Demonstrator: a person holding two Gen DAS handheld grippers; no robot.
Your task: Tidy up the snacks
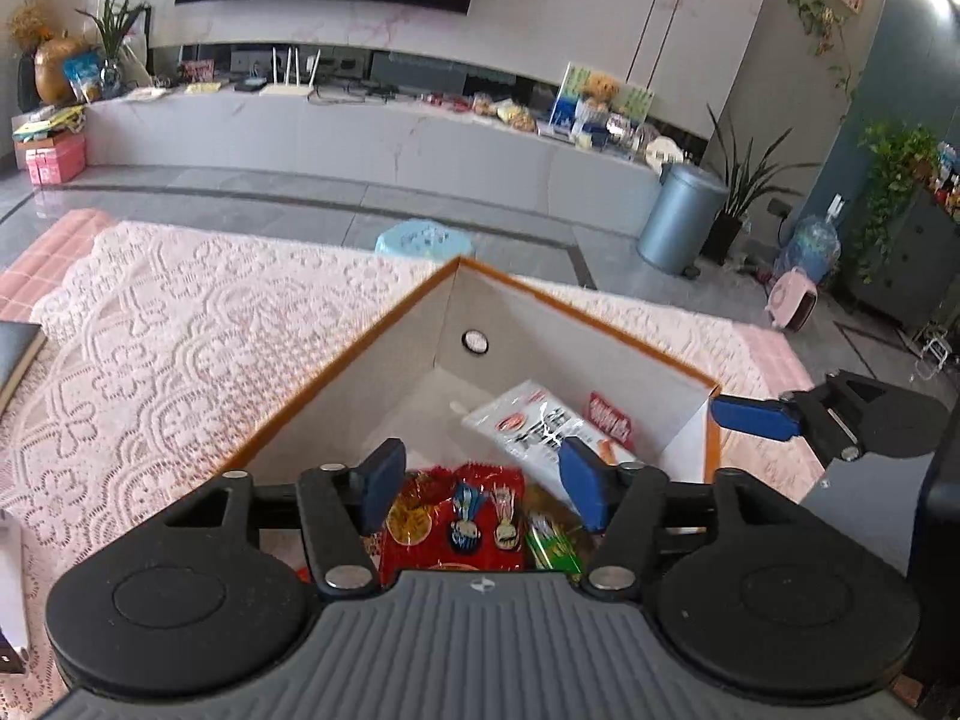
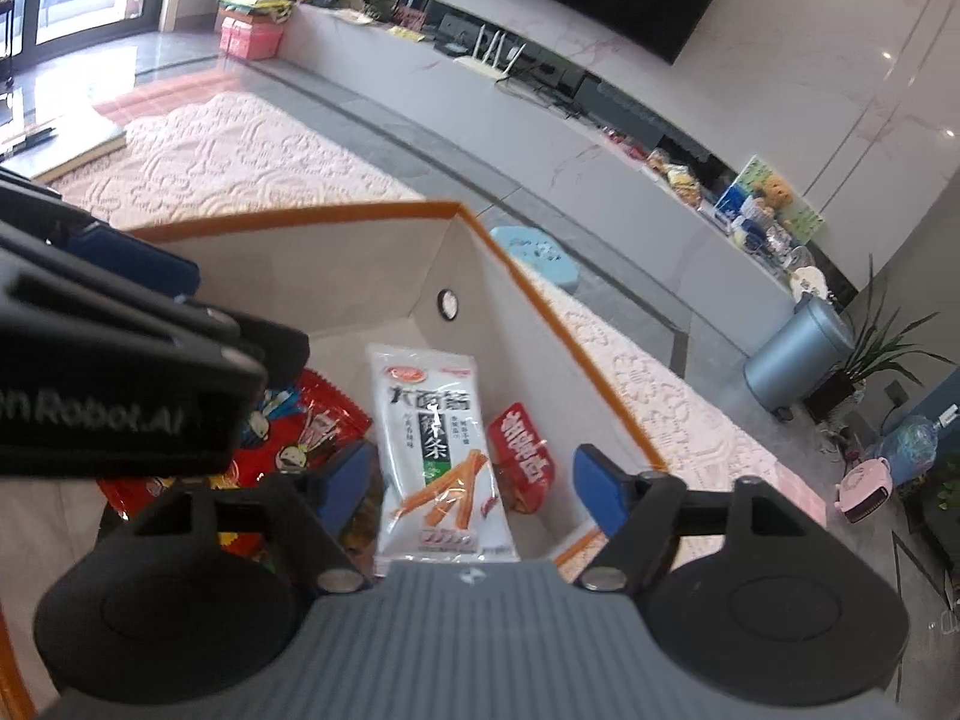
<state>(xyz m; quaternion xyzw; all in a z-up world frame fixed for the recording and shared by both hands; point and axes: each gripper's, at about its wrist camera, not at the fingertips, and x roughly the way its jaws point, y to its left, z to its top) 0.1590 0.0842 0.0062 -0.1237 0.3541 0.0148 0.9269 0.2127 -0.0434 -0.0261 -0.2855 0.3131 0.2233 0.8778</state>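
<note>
Both grippers, left gripper (image 1: 477, 489) and right gripper (image 2: 471, 489), hang spread and empty at lower frame over the box (image 2: 540, 300), probably because 3 snack packets already lie inside.

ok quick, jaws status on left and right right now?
Left gripper: jaws open, holding nothing, above the red snack bag in the box.
Right gripper: jaws open, holding nothing, over the white snack bag.

The white packet (image 2: 435, 456) is showing large black characters, 大面筋, with 辣条 below them. At its nine o'clock, the left gripper's (image 2: 126, 396) black body is bearing raised lettering ending "Robot.AI". The small red packet's (image 2: 521, 450) white characters are looking too blurred to read.
</note>
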